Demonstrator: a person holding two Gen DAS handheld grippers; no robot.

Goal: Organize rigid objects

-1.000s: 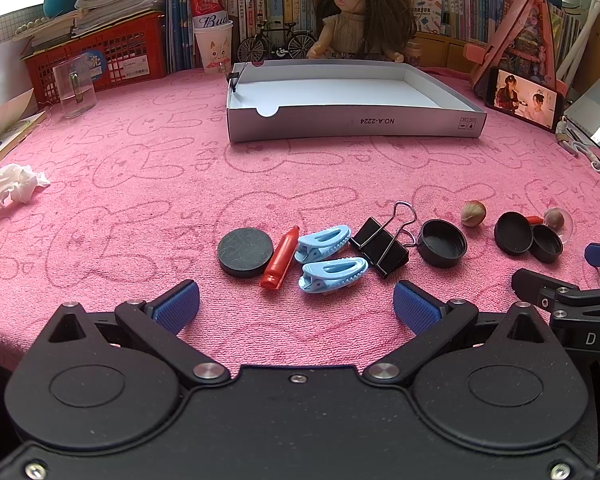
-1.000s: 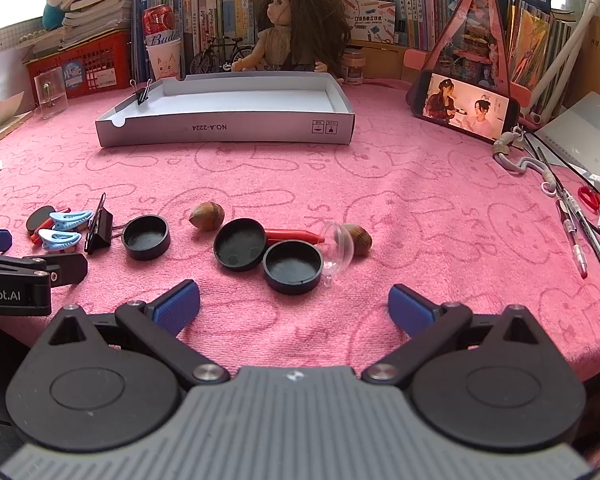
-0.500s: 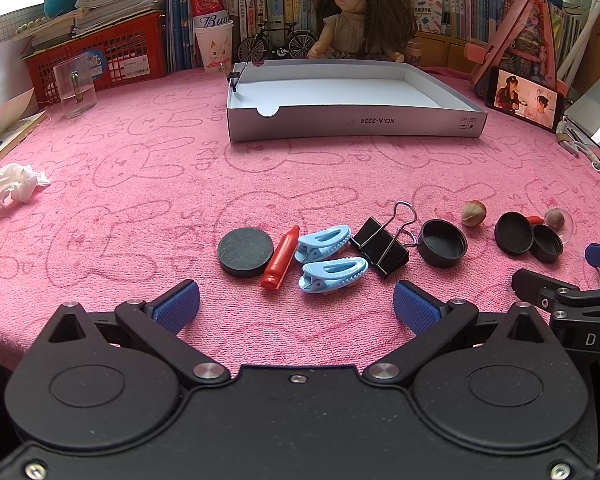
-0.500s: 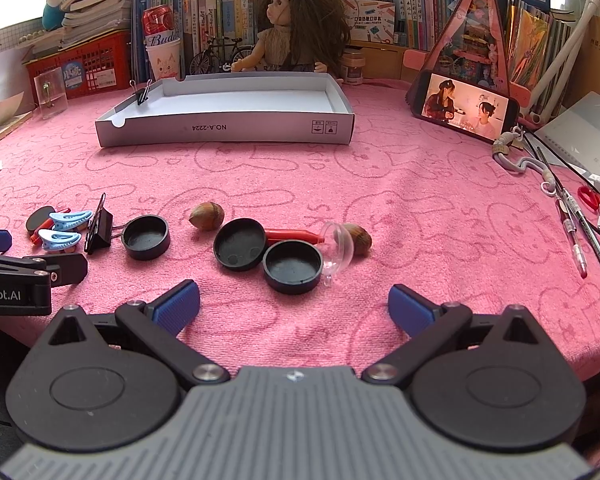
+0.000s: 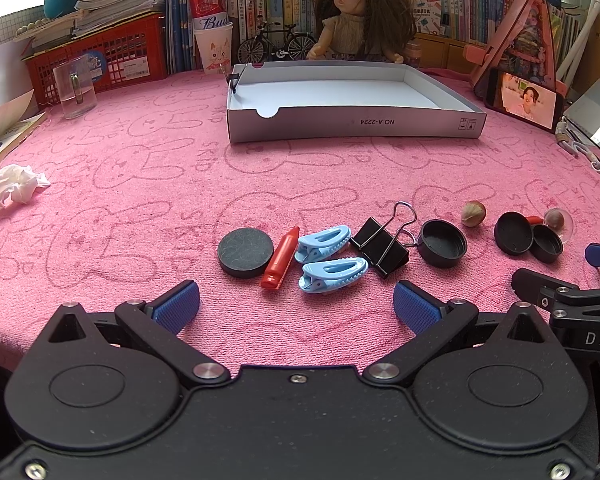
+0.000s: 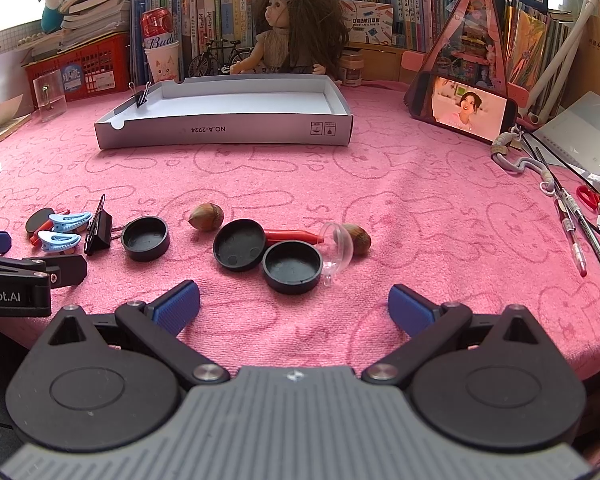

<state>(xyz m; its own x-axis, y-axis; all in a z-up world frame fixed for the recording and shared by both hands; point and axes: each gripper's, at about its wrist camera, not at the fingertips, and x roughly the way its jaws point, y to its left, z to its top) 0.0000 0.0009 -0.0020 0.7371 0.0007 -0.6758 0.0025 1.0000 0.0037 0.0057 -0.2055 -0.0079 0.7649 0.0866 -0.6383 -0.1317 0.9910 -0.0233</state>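
Two grippers hang low at the near edge of the pink cloth [image 5: 140,168], both with jaws spread wide and empty. The left gripper [image 5: 296,304] faces the red crayon [image 5: 281,258], which lies just ahead between its fingers, long axis pointing away and slightly right. The right gripper [image 6: 294,304] faces the caps [image 6: 292,267]. The tray [image 5: 352,124] sits well beyond, empty but for a clip on its rim.
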